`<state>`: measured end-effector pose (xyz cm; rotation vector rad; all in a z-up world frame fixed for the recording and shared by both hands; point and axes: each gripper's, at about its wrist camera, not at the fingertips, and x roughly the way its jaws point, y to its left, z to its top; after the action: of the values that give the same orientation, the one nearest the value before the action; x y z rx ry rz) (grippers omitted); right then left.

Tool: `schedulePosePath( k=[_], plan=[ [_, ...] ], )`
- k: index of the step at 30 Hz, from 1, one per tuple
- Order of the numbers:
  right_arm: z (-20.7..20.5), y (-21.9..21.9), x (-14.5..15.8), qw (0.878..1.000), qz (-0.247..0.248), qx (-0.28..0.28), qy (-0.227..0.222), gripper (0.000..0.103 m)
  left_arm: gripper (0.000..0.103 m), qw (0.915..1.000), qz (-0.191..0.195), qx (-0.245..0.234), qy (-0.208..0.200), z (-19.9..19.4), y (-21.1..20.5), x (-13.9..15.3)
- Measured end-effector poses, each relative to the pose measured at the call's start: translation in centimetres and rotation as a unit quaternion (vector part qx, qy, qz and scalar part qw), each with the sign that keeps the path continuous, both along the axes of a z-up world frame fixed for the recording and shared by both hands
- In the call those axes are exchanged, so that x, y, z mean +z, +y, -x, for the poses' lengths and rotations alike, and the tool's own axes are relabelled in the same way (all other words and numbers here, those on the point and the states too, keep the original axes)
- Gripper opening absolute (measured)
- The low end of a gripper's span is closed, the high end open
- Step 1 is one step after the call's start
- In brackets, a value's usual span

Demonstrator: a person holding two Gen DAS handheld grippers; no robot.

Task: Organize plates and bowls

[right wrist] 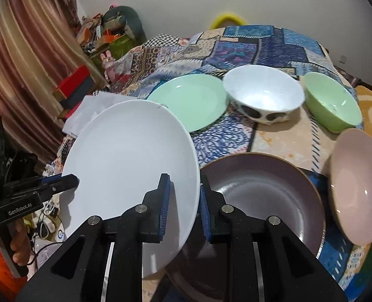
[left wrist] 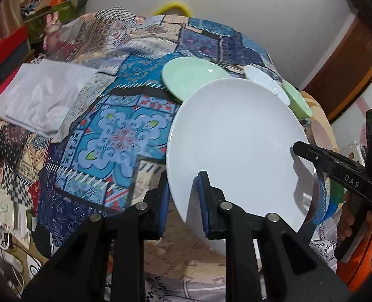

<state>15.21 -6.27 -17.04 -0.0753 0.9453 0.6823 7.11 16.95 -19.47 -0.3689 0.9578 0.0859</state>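
White, smooth and glossy, the round plate is held tilted above the patchwork cloth, gripped on opposite rim edges. The left gripper is clamped on the rim at 6 o'clock in the left wrist view; the right gripper is clamped on the rim at 4 o'clock in the right wrist view.

Only the right wrist view shows the dark shallow dish beneath the plate and the pink bowl at 3 o'clock. It also shows the mint plate, spotted white bowl and green bowl in full. The left wrist view shows these three partly hidden, plus crumpled white fabric at 9 o'clock.
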Motion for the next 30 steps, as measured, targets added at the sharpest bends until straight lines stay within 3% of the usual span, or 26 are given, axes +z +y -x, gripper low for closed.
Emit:
schedulePosePath(
  k=[13,30],
  plan=[
    [0.2,-5.0,0.4,0.999,0.004,-0.039,-0.006,0.021,0.020,0.9990,-0.014,-0.044,-0.001,-2.6,-4.7,0.6],
    [-0.3,-9.5,-1.9,0.996,0.011,-0.081,0.024,0.021,0.022,0.9947,-0.029,-0.094,0.028,-6.1,-9.6,-1.7]
  ],
)
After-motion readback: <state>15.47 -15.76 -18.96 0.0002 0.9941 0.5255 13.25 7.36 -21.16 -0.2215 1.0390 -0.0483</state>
